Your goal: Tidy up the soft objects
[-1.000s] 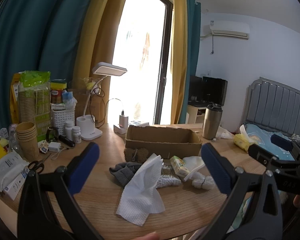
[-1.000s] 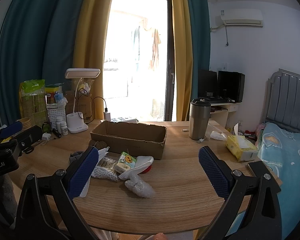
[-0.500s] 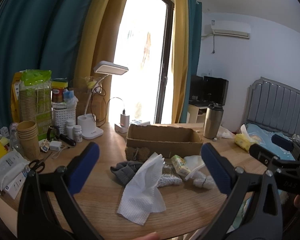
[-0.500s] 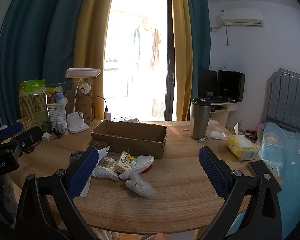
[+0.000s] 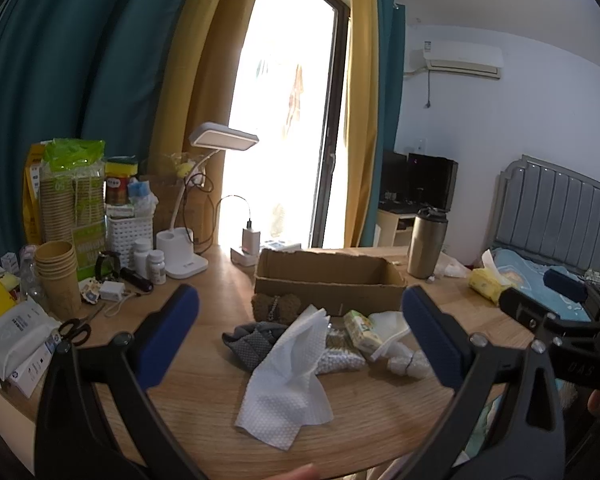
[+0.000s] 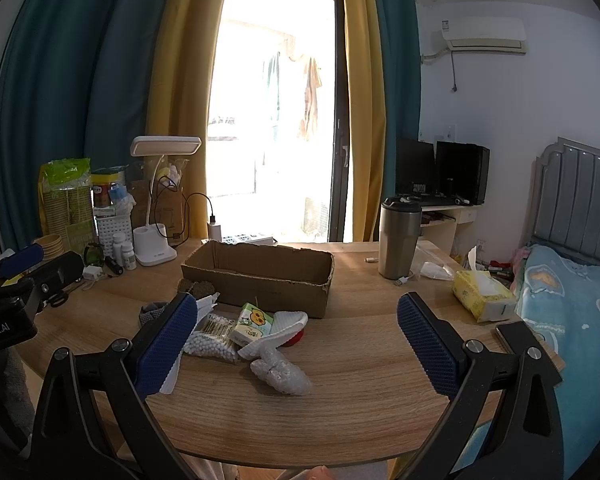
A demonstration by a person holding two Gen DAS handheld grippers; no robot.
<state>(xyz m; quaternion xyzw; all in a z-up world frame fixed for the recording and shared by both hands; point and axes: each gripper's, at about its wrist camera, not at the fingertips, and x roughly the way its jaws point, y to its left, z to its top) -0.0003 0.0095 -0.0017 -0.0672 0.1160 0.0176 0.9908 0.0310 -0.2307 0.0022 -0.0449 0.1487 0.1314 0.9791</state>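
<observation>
An open cardboard box [image 5: 328, 280] [image 6: 260, 276] stands mid-table. In front of it lies a pile of soft things: a white paper towel [image 5: 288, 376], a grey cloth [image 5: 252, 340], a brown plush [image 5: 276, 306], a bag of cotton swabs [image 6: 214, 340], a small tissue pack [image 6: 252, 322], a white insole-like piece [image 6: 276, 334] and a bubble-wrap wad [image 6: 280, 372]. My left gripper [image 5: 300, 336] is open and empty, held back from the pile. My right gripper [image 6: 298, 340] is open and empty, above the table's near edge.
A desk lamp [image 5: 204, 200], paper cups [image 5: 58, 276], bottles, scissors [image 5: 74, 330] and wipes packs [image 5: 16, 340] crowd the left. A steel tumbler [image 6: 400, 236] and yellow tissue pack [image 6: 482, 294] stand right. A bed [image 6: 572, 304] lies beyond the table's right edge.
The left wrist view has shifted slightly, with the table contents drifting a little. Both grippers stay open; nothing on the table has moved.
</observation>
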